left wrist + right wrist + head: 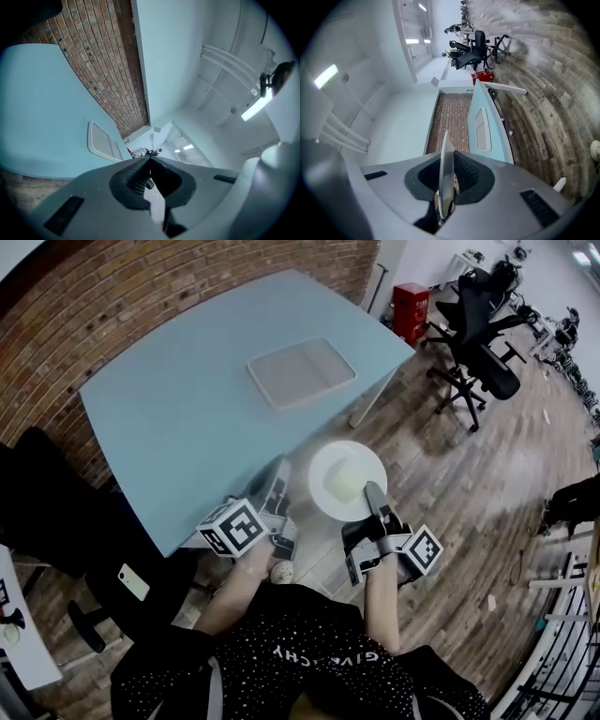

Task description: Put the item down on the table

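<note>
A white plate carrying a pale yellow block hangs in the air just off the near corner of the light blue table, above the wooden floor. My left gripper is shut on the plate's left rim, which shows as a thin white sliver between its jaws. My right gripper is shut on the near right rim. In the right gripper view the plate stands edge-on between the jaws.
A pale rectangular tray lies on the table's far part, also seen as the tray and the tray. A brick wall runs behind the table. Black office chairs and a red box stand at the right. A phone lies on a dark seat at the left.
</note>
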A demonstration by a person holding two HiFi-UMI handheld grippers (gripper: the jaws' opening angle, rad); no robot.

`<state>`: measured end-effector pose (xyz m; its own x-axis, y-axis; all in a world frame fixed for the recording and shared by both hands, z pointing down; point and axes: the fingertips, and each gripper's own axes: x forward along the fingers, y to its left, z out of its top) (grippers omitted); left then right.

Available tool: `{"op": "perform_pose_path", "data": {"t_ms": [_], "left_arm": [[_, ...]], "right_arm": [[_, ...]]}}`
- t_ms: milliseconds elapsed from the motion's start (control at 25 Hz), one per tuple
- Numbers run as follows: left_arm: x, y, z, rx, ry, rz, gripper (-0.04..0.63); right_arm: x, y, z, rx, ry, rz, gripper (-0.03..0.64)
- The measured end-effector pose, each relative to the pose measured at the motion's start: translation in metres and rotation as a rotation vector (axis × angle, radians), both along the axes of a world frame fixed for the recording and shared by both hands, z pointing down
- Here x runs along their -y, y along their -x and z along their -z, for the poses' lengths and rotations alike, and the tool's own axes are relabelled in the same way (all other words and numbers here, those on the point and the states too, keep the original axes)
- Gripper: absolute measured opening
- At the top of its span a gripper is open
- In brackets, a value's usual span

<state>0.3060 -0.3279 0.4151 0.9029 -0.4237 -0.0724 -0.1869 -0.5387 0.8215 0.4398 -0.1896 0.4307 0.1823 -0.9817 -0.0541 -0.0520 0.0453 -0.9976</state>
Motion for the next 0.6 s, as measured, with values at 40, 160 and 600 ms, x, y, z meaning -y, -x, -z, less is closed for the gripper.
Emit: {"op": "perform_pose_path", "data": {"t_ms": [40, 160, 600], "left_arm": [[0.003, -0.003, 0.001, 0.001, -0.006, -0.001, 0.011], [0.008, -0.008, 0.001, 0.003, -0.009, 0.004, 0.011], [0.037, -0.005, -0.021, 0.059, 0.021, 0.075, 0.011]], "right_arm": [[0.004, -0.003, -0.001, 0.002, -0.002, 0.000, 0.037], [0.013, -0.010, -0.003, 0.013, -0.009, 0.008, 0.037], [0.051, -0.030, -0.023, 0.052, 0.015, 0.053, 0.037]]}}
